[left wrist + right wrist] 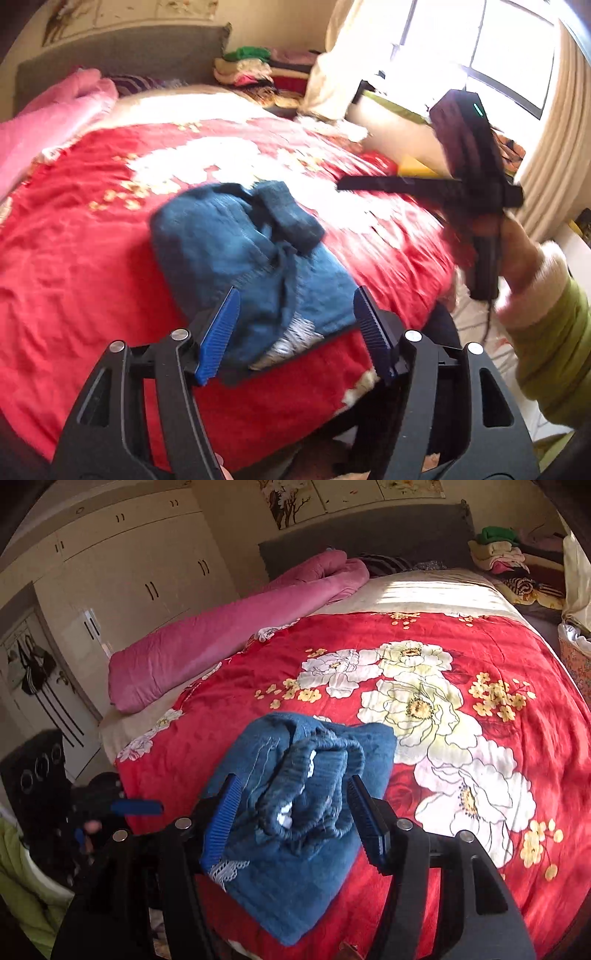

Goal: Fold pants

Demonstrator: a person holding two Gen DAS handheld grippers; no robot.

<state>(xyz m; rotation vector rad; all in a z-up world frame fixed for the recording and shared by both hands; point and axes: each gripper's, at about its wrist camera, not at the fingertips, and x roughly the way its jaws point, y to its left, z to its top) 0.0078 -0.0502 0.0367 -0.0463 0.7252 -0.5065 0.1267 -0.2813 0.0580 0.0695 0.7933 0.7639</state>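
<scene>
On the red floral bedspread [229, 709], near the foot of the bed, the blue pants [295, 812] are lying in a loose, lumpy bundle, ribbed cuffs bunched on top and a strip of white lace poking out at the near edge. Both sets of tongs are standing wide with nothing between the pads: the left tongs [295, 325] are hovering just above the bundle's near edge, tilted downward, and the right tongs [293, 812] are angling down over the piled cuffs the same way. Seen from the left wrist, the person's right hand [517, 258], in a green sleeve with a pale cuff, is gripping its tool off to the side. The risk looks plain: that heaped top layer is sitting unsettled, so it may be sliding or springing open, and a careless pinch could be catching only one layer and dragging the fold apart.
</scene>
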